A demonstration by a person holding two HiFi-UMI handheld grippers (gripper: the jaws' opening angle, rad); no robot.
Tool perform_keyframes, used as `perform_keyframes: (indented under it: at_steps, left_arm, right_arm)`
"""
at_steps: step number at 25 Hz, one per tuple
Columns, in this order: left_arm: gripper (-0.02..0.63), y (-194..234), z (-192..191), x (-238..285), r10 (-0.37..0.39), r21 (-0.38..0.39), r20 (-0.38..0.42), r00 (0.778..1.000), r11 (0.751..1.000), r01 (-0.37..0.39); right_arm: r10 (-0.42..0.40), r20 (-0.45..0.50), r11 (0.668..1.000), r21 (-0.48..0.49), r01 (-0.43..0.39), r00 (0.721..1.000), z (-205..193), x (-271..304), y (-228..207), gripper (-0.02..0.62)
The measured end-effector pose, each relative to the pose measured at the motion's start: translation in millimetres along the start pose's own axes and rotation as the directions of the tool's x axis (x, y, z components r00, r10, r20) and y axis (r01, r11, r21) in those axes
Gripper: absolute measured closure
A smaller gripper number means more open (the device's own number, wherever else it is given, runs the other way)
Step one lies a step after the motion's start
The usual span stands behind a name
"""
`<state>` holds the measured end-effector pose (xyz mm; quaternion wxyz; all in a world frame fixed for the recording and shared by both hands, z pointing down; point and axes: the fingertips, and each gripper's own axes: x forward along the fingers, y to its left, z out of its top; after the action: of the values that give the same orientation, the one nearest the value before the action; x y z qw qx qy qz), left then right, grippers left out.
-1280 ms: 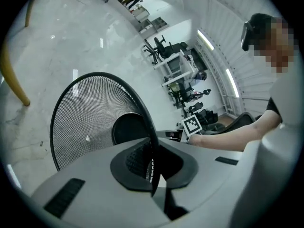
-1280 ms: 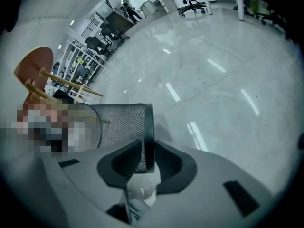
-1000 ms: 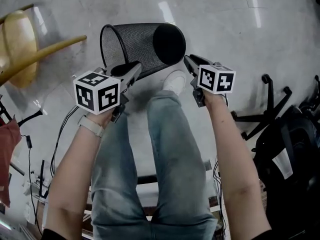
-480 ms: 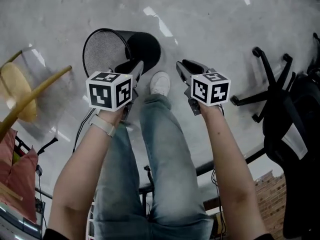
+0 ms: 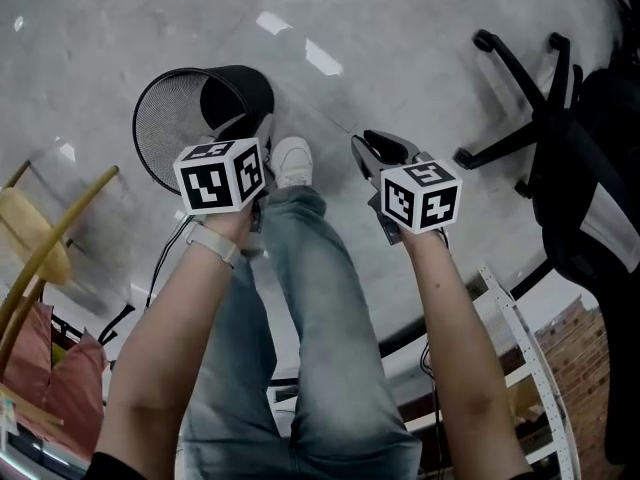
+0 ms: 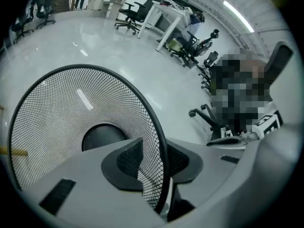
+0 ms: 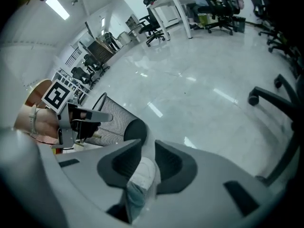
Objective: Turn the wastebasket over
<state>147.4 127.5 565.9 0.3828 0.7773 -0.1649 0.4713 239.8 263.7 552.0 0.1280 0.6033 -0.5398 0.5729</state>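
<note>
The black mesh wastebasket point(image 5: 175, 118) stands on the grey floor with its mouth turned up toward me and its solid base point(image 5: 245, 93) at the far side. My left gripper point(image 5: 255, 128) is at the near rim; in the left gripper view the rim wire point(image 6: 161, 146) runs between the jaws, which are opening and no longer press on it. The mesh wall point(image 6: 57, 122) and dark base point(image 6: 102, 137) fill that view. My right gripper point(image 5: 375, 146) hangs open to the right of the basket, holding nothing; a white shoe point(image 7: 142, 172) shows through its gap.
The person's jeans leg and white shoe point(image 5: 292, 160) lie between the grippers. A black office chair point(image 5: 560, 118) stands at the right and a yellow wooden chair point(image 5: 40, 248) at the left. Cables point(image 5: 160, 258) trail on the floor, and a white rack frame point(image 5: 520, 338) is at the lower right.
The basket has swung from lying on its side to mouth-up. Both grippers have come nearer in the picture, the right one leaving the basket's base. The left stays at the rim.
</note>
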Motion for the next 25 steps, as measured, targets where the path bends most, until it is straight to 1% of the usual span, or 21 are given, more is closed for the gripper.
perform_keyframes:
  at_steps: [3,7,10,16,19,22,24,25]
  left_arm:
    - [0.475,-7.7,-3.6,12.4,-0.024,0.020,-0.005,1.000,1.000,0.024]
    - [0.458,-15.8,-8.9,26.1,-0.043,0.047,-0.030,0.999,0.998,0.044]
    - [0.443,-21.0,-14.4,32.9,-0.068,0.054,-0.054,0.996,0.996,0.071]
    - [0.409,-27.0,-13.2,29.8,-0.115,0.079,-0.032,0.993,0.990,0.117]
    - [0.397,-32.3,-10.7,8.5,-0.146,0.094,-0.016,0.989,0.985,0.146]
    - [0.397,-37.1,-0.6,-34.0,-0.189,0.130,0.021,0.982,0.974,0.185]
    - [0.399,-40.8,12.8,-72.1,-0.236,0.172,0.053,0.970,0.959,0.224]
    - [0.402,-42.7,20.2,-94.9,-0.271,0.187,0.071,0.960,0.949,0.254]
  right_arm:
    - [-0.015,0.026,0.999,0.043,0.014,1.000,-12.9,-5.1,-3.5,0.512]
    - [-0.034,0.063,0.995,0.091,0.029,0.997,-20.1,-9.9,-5.1,0.511]
    - [-0.049,0.085,0.994,0.104,0.040,0.995,-21.0,-12.5,-4.5,0.508]
    - [-0.078,0.124,0.990,0.124,0.063,0.989,-15.9,-17.5,-9.4,0.499]
    - [-0.089,0.158,0.990,0.124,0.069,0.983,-7.6,-30.2,-4.8,0.497]
    - [-0.088,0.221,0.992,0.103,0.067,0.971,6.9,-50.2,16.6,0.497]
    - [-0.085,0.267,0.995,0.080,0.066,0.960,21.1,-67.0,40.3,0.499]
    - [-0.077,0.293,0.996,0.074,0.057,0.953,29.5,-76.7,56.8,0.508]
